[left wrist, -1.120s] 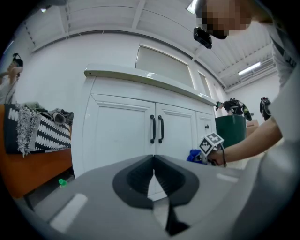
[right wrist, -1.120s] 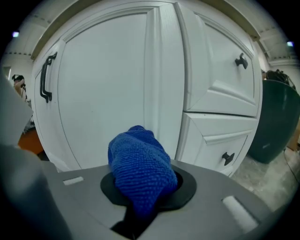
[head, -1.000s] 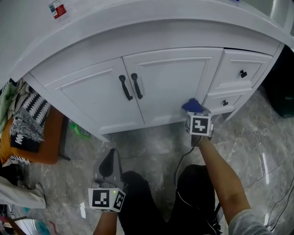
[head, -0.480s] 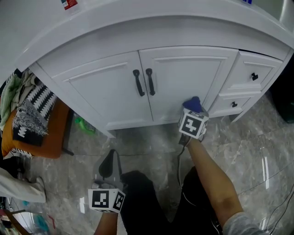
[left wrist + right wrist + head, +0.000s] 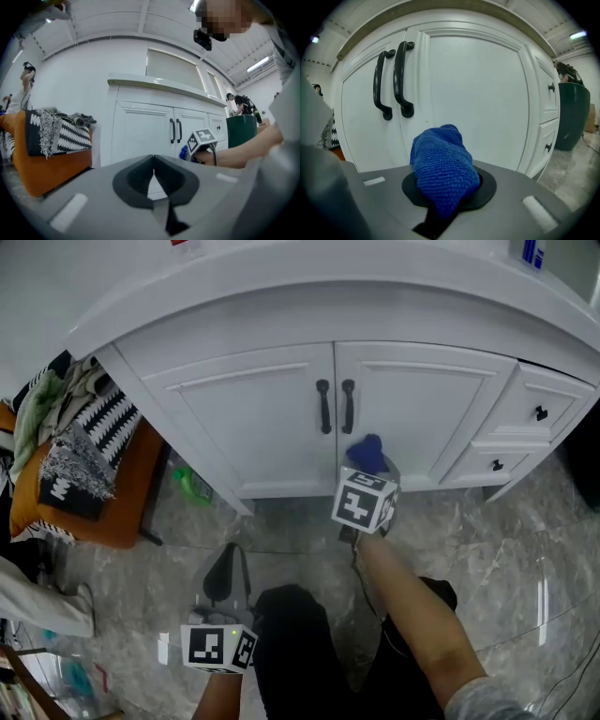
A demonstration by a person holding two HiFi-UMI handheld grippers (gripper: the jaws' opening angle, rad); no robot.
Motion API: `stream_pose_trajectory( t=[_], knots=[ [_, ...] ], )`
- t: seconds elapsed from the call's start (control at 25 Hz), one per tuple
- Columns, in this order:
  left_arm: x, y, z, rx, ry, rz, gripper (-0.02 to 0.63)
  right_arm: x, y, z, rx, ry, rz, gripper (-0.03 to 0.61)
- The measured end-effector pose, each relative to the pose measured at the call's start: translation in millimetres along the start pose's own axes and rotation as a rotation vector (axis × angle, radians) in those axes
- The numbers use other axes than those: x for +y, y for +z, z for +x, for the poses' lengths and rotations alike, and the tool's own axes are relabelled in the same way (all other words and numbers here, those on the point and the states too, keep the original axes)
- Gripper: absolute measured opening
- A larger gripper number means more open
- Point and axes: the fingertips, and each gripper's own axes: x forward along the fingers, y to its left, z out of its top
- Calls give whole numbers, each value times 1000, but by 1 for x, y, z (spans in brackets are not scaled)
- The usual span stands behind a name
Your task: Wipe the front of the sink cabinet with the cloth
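Observation:
The white sink cabinet (image 5: 272, 418) has two doors with black handles (image 5: 336, 406) and small drawers at the right. My right gripper (image 5: 367, 465) is shut on a blue cloth (image 5: 367, 452), held against the lower left part of the right door (image 5: 478, 98), just below the handles (image 5: 393, 79). The cloth (image 5: 443, 164) bulges out of the jaws and hides the fingertips. My left gripper (image 5: 223, 582) hangs low over the floor, away from the cabinet, its jaws closed together with nothing between them (image 5: 153, 180).
An orange stool (image 5: 112, 493) piled with folded clothes stands left of the cabinet. A green object (image 5: 192, 486) lies on the marble floor by the cabinet's left corner. A dark green bin (image 5: 574, 117) stands at the right. The person's dark trousers (image 5: 309, 652) fill the lower middle.
My right gripper has slid the blue cloth leftward along the cabinet front, from near the drawers to just under the door handles. The left gripper has stayed put.

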Motion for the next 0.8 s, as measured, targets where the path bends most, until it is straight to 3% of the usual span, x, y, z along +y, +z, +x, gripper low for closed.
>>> stream_pose_trajectory(
  t=[0.16, 0.24, 0.36, 0.44, 0.8],
  knots=[
    [21, -8, -9, 13, 38, -25, 11, 5, -1, -1, -5, 35, 29, 48],
    [22, -14, -11, 22, 39, -36, 11, 22, -4, -6, 7, 155, 22, 55],
    [16, -19, -10, 35, 26, -42, 11, 67, -9, -29, 14, 414, -35, 69],
    [12, -17, -3, 24, 15, -43, 11, 78, -2, -45, -26, 485, -84, 69],
    [-13, -23, 16, 37, -55, -52, 11, -14, 42, -112, -181, 608, -120, 69]
  ],
)
